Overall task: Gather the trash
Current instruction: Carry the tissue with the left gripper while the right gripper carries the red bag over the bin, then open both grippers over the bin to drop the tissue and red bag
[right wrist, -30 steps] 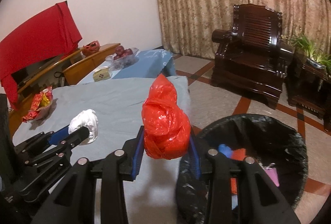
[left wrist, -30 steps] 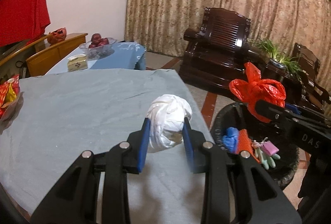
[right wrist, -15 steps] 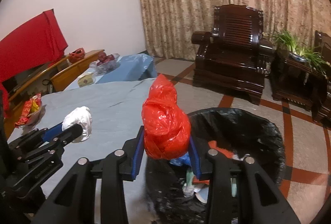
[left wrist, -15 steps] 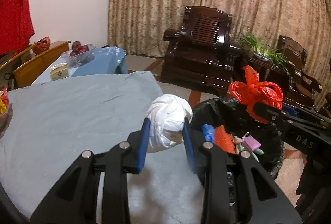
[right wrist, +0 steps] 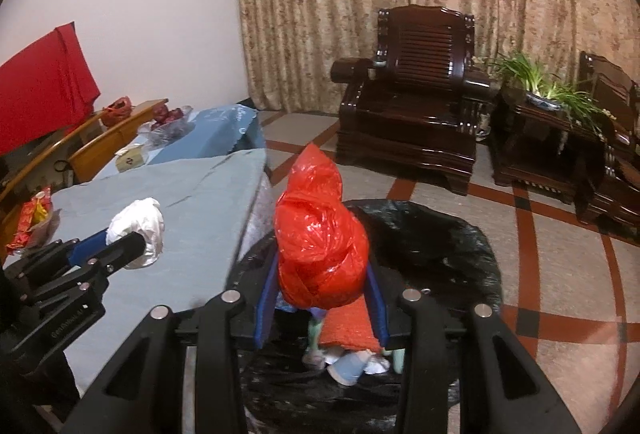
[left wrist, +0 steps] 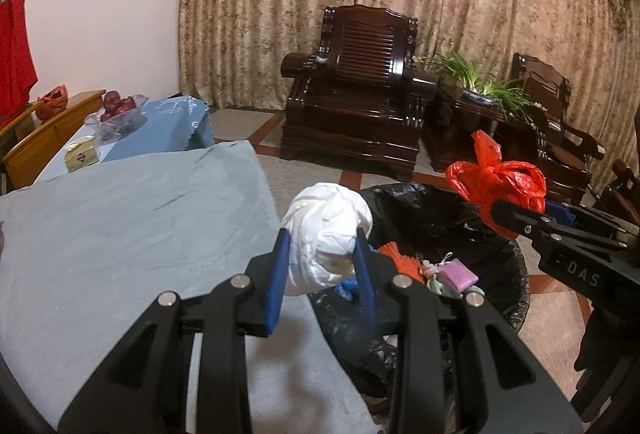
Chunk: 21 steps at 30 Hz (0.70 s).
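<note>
Both tongs are loaded up right now. The left tongs (left wrist: 320, 266) are clamped on a white bag wad (left wrist: 326, 234), blue pads pressed on either side of it, and it's sitting right over the counter (left wrist: 120, 234) edge, with the bin just to its right. The right tongs (right wrist: 320, 290) are clamped on a knotted red plastic bag (right wrist: 320, 246), and that one hangs directly above the open mouth of the trash bin (right wrist: 440, 234). The bin has a black liner and stands on the floor, tucked up against the grey-blue cloth on the counter. Inside it, below the red bag, there's already a pile: something orange with a ribbed texture (right wrist: 348, 330), a pale blue scrap (right wrist: 348, 368), a small purple block (left wrist: 458, 276), plus some greenish bits I can't make out. Off past the left tongs, at the counter's far left edge, there's a red and yellow snack wrapper (right wrist: 34, 218).
</note>
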Each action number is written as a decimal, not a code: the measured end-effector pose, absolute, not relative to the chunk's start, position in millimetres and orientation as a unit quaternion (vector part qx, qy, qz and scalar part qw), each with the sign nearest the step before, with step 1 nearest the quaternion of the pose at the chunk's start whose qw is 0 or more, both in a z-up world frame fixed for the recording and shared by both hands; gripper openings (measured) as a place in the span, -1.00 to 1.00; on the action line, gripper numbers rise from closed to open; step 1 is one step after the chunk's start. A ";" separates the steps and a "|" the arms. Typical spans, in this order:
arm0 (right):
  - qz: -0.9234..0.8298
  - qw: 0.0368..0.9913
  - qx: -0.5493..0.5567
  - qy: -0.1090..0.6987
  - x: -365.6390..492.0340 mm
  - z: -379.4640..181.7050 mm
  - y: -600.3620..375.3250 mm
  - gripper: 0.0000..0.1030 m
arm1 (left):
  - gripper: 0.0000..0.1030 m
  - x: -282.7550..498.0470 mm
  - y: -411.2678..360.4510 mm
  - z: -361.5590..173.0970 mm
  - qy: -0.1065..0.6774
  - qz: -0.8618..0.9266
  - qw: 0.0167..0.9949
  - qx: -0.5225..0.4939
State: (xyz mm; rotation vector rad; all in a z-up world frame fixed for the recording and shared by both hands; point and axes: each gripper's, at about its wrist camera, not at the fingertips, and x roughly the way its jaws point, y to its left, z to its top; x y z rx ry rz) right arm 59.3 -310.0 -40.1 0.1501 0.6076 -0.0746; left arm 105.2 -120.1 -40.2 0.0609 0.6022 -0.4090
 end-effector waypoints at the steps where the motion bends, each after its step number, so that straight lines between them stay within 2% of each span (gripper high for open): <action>1: -0.040 0.950 0.074 0.300 59.1 -41.5 -313.3 -0.25 | -0.41 105.8 -123.1 -41.3 0.295 -0.202 0.933 0.031; 21: -0.080 0.939 0.076 0.324 72.0 -72.1 -364.8 -0.25 | -0.41 145.8 -183.0 -82.6 0.320 -0.254 0.911 0.051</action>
